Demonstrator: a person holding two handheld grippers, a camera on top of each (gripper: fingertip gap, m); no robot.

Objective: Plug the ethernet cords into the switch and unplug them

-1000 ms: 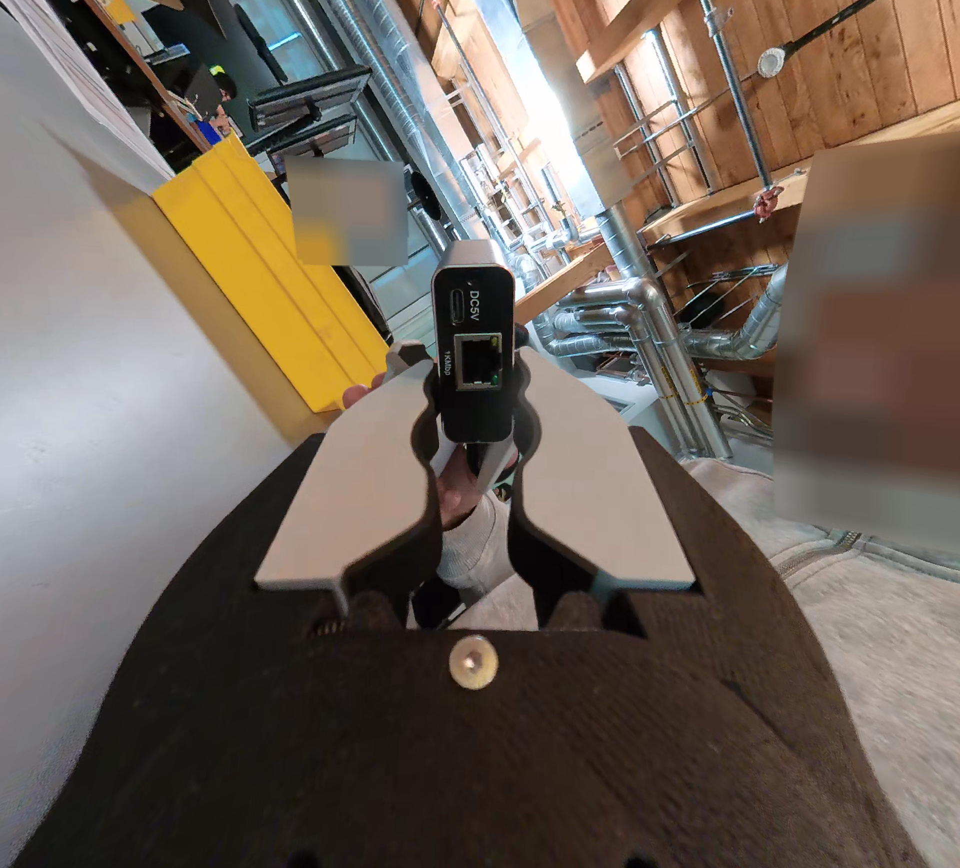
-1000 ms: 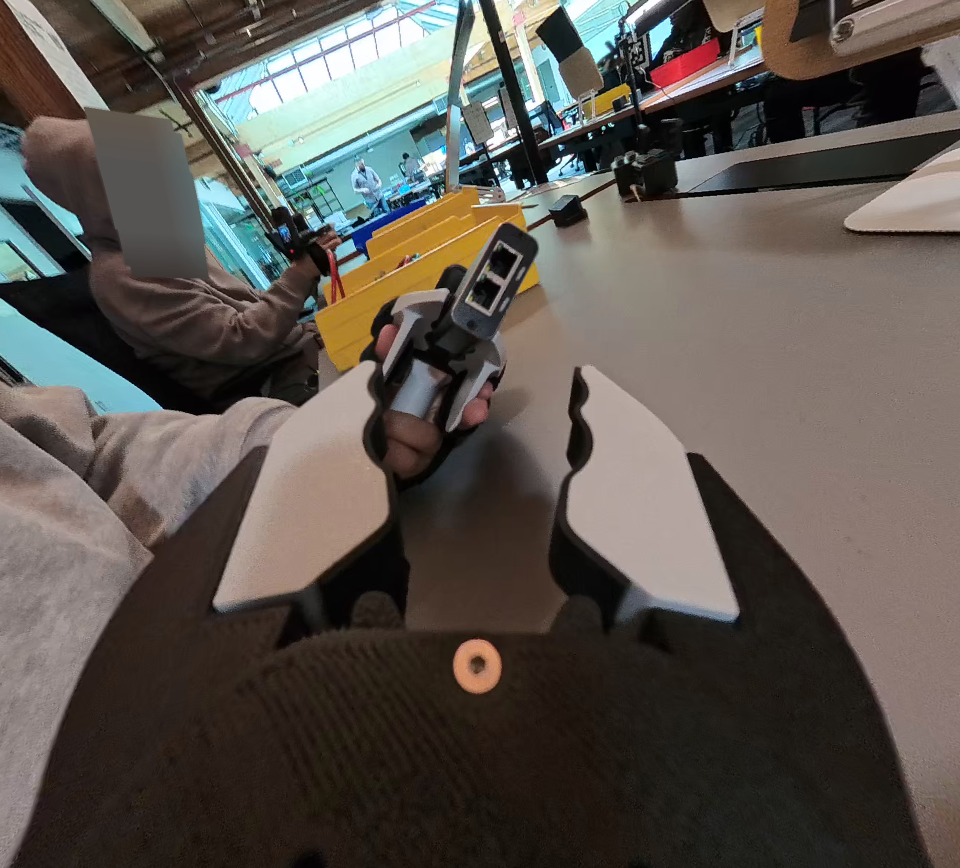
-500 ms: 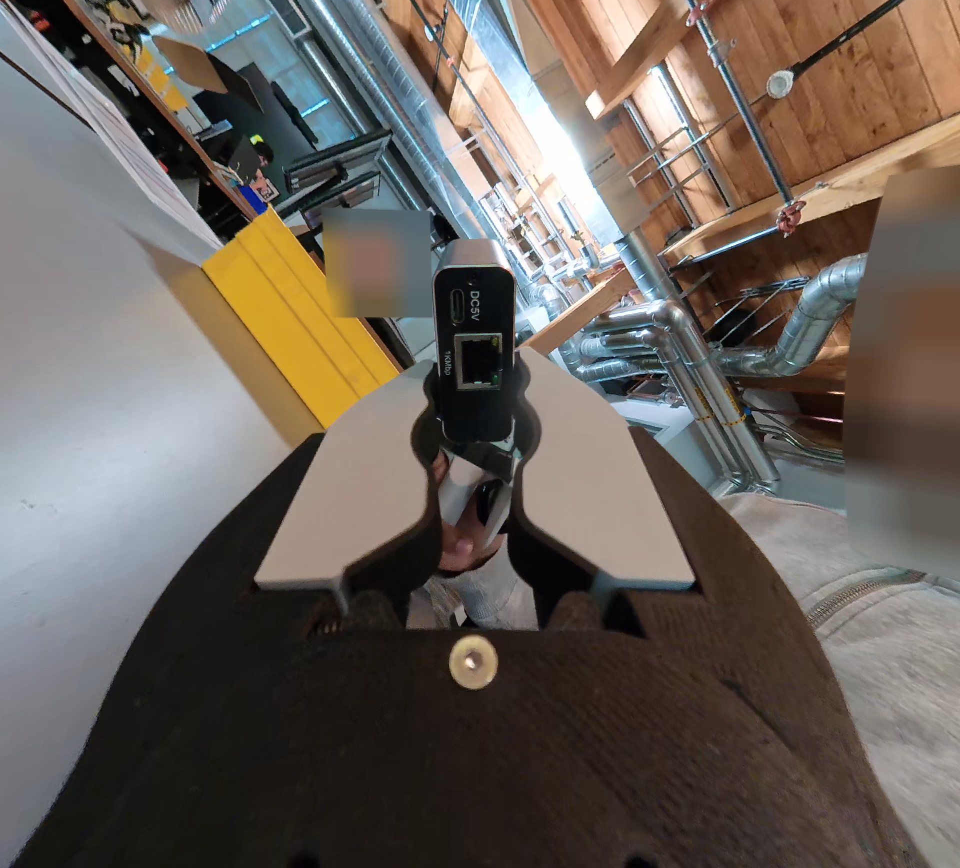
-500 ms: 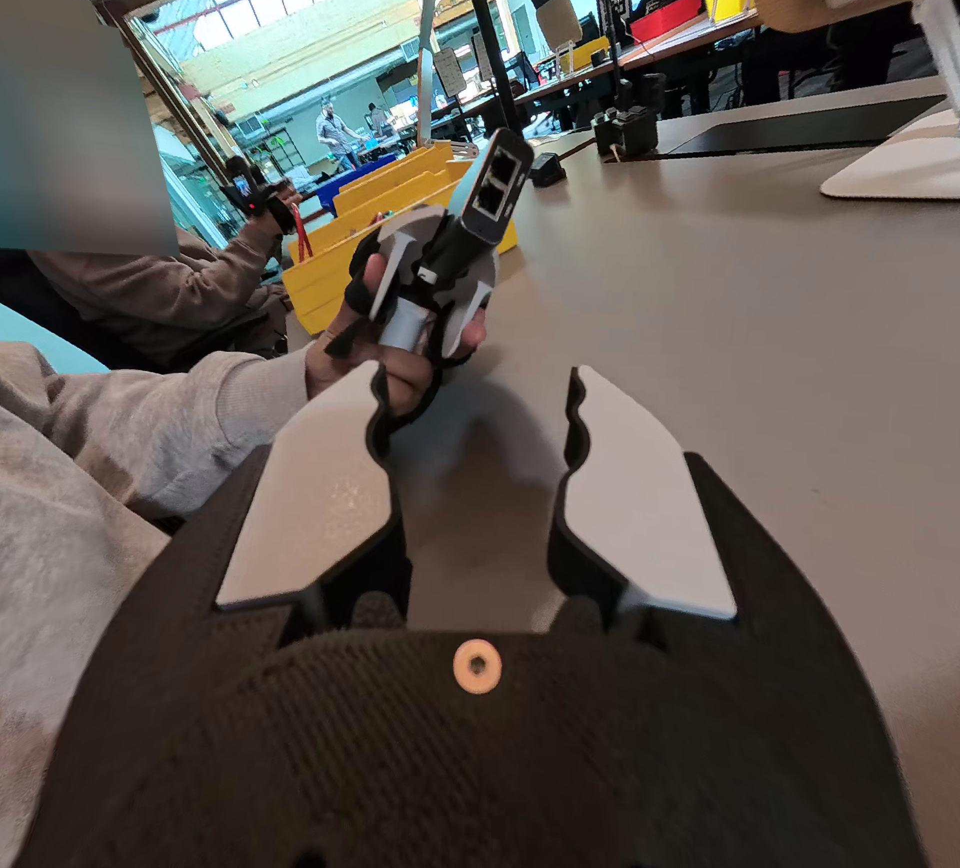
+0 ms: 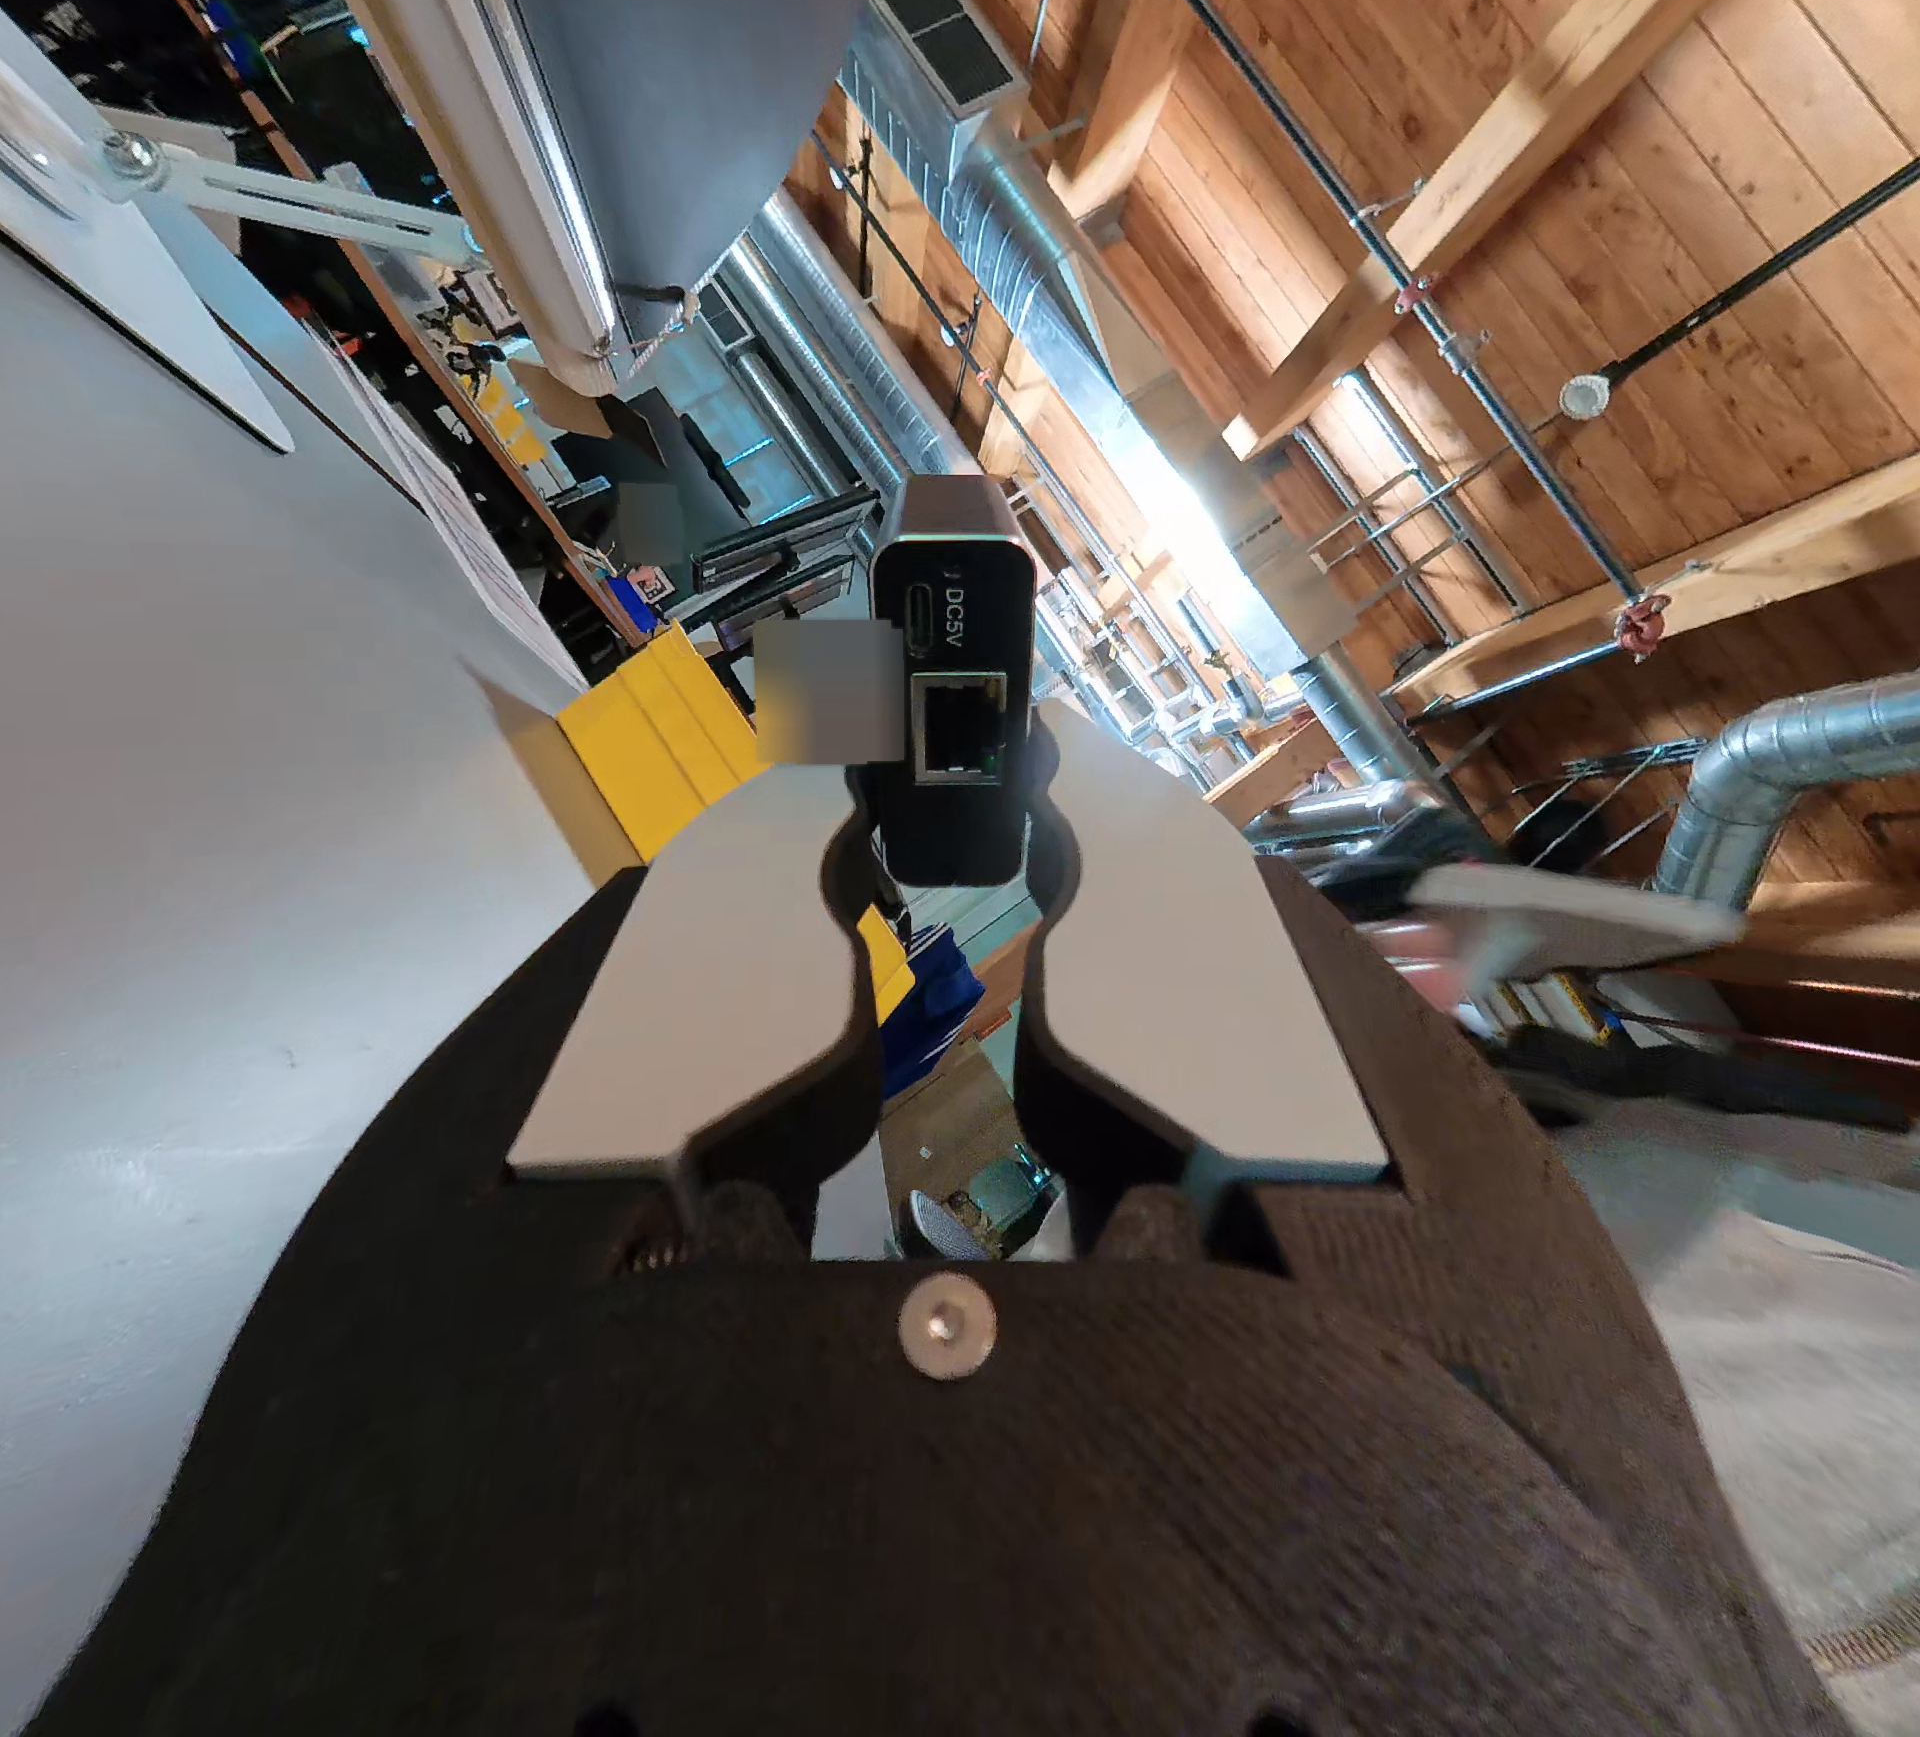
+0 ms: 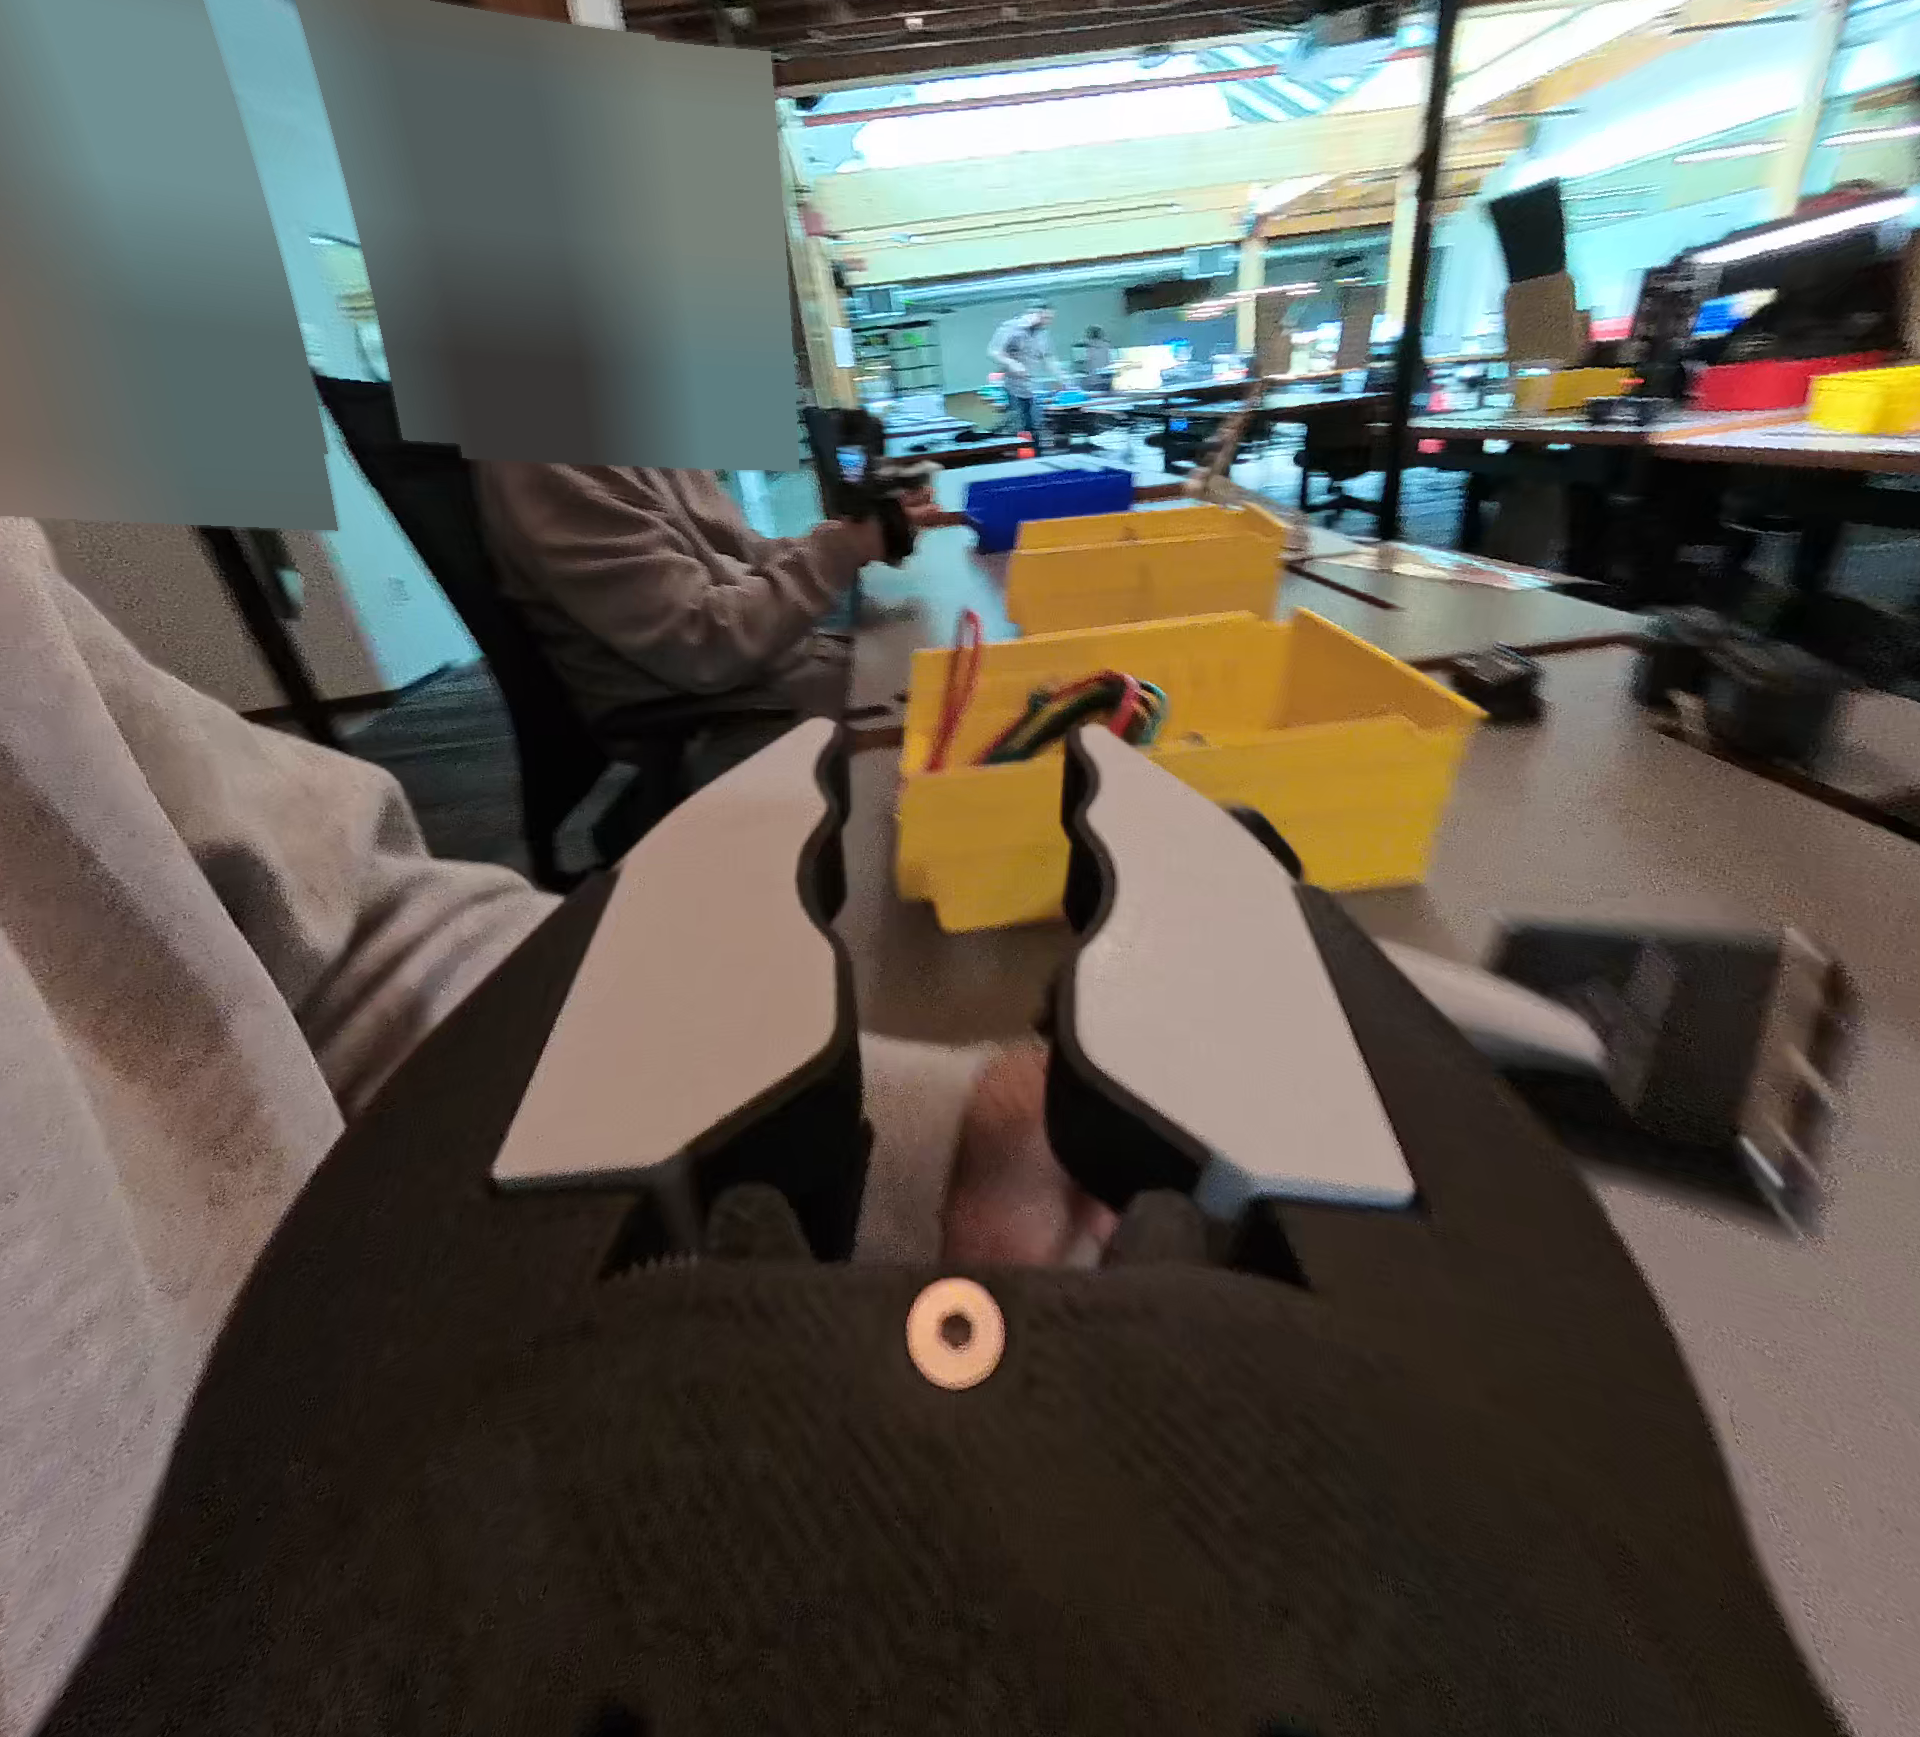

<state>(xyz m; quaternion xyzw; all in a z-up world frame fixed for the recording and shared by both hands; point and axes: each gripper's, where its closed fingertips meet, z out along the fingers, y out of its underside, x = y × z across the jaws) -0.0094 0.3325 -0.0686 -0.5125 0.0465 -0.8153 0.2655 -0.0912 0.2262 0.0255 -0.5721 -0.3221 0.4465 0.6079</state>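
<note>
We held the switch [image 5: 954,731] clamped in the left gripper [image 5: 951,814], our empty right gripper [image 6: 951,788] gaping before the yellow bin [image 6: 1340,752], where tangled ethernet cords [image 6: 1081,708] could snag.

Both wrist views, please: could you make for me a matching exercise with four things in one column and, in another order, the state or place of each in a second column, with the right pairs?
Things
1. switch
2. right gripper
3. nearest yellow bin
4. left gripper

States or places
a. open, holding nothing
b. standing on the table, coloured cords inside
c. shut on the switch
d. held up in the air, its port empty

Pairs: 1-d, 2-a, 3-b, 4-c
</note>
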